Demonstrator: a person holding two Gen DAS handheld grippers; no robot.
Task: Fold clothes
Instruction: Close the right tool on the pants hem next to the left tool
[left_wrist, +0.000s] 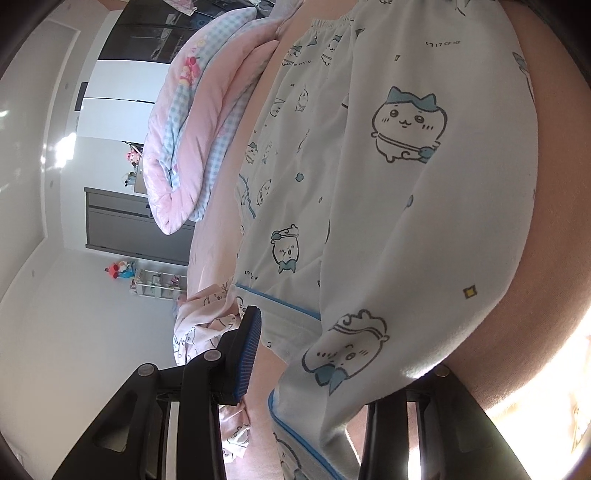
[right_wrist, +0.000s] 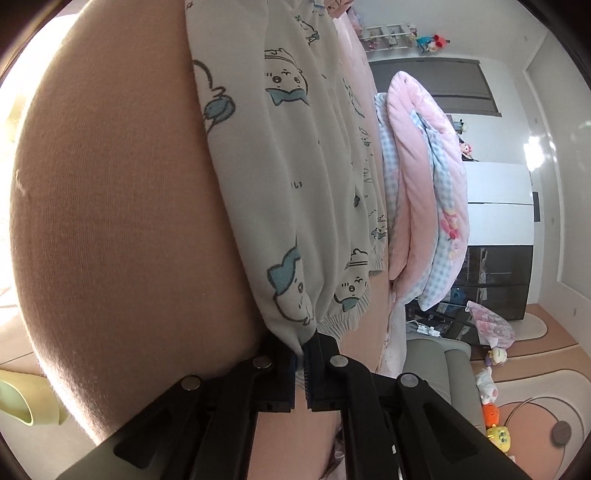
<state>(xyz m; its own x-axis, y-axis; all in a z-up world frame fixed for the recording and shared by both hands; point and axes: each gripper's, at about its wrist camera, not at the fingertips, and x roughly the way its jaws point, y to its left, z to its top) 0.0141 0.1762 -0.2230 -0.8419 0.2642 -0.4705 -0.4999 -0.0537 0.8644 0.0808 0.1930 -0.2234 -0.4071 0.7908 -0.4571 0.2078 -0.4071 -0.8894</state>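
Note:
White pyjama trousers printed with blue cartoon animals lie spread on the pink bed sheet. In the left wrist view, my left gripper straddles the blue-piped hem end. Its left pad is bare and stands just clear of the cloth. The other finger is hidden under the fabric. In the right wrist view, the same trousers stretch away, and my right gripper is shut on a bunched corner of the elastic waistband, low over the sheet.
A folded pink and blue-check quilt lies along the bed beyond the trousers. A second pale printed garment is crumpled by the left finger. Beside the bed are a grey seat and soft toys on the floor.

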